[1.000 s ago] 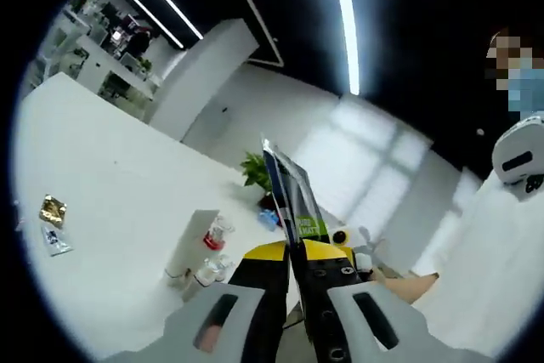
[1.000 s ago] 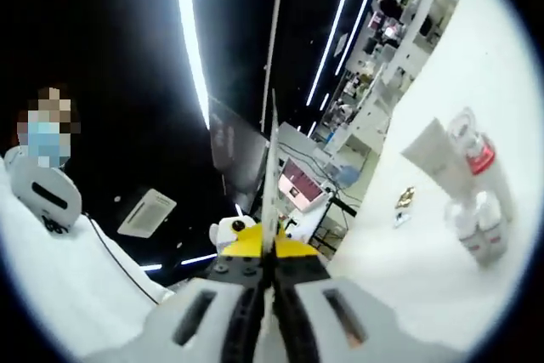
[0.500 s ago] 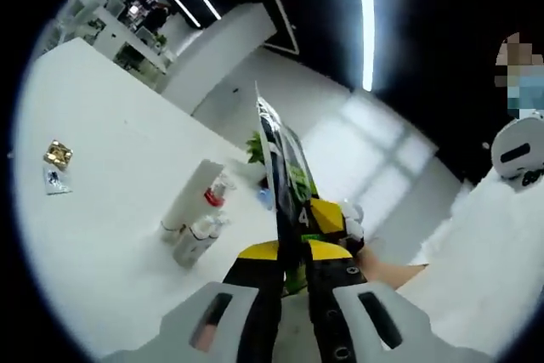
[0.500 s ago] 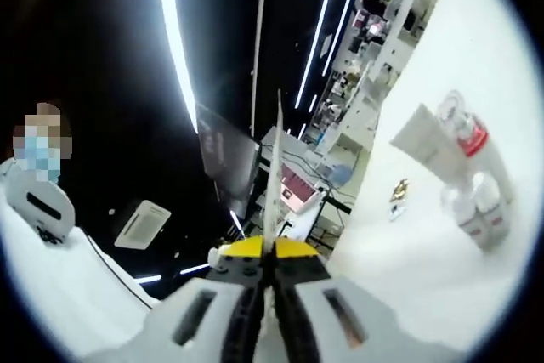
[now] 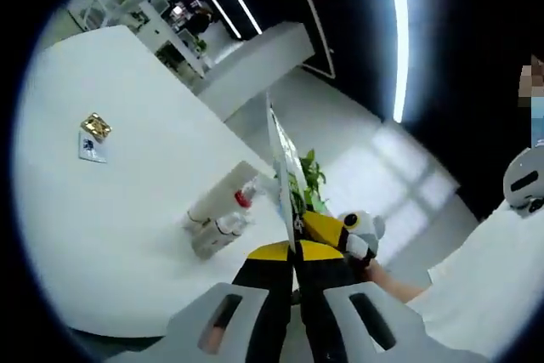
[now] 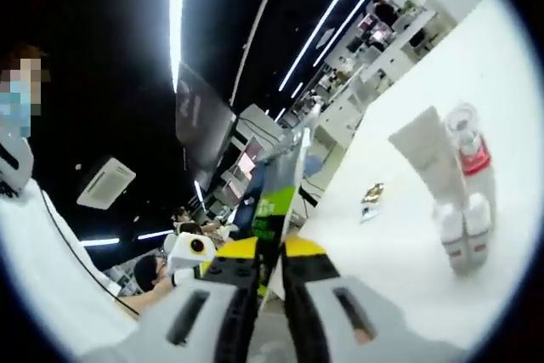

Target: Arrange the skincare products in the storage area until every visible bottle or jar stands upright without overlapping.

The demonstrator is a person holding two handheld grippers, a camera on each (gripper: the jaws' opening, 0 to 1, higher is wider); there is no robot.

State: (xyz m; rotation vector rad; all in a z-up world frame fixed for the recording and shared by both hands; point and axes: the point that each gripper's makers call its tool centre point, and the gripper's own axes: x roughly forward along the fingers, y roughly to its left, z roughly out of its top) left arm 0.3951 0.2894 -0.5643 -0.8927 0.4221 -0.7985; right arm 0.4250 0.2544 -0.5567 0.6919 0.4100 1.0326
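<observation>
Meanwhile, small packets (image 5: 93, 137) lie far left on the white bench (image 5: 127, 235); skincare bottles (image 5: 223, 214) cluster mid-bench. Left claw (image 5: 293, 248) and right claw (image 6: 274, 244) each pinch a thin card (image 5: 285, 176).

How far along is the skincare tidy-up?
Done: little that I can confirm. The white tube, red-banded bottle and two small bottles sit bunched together on the table, and the tube seems to lean.
In hand: the left gripper and right gripper both clamp a flat packet, away from that group.
Left: set the packet down, then space the items upright.
</observation>
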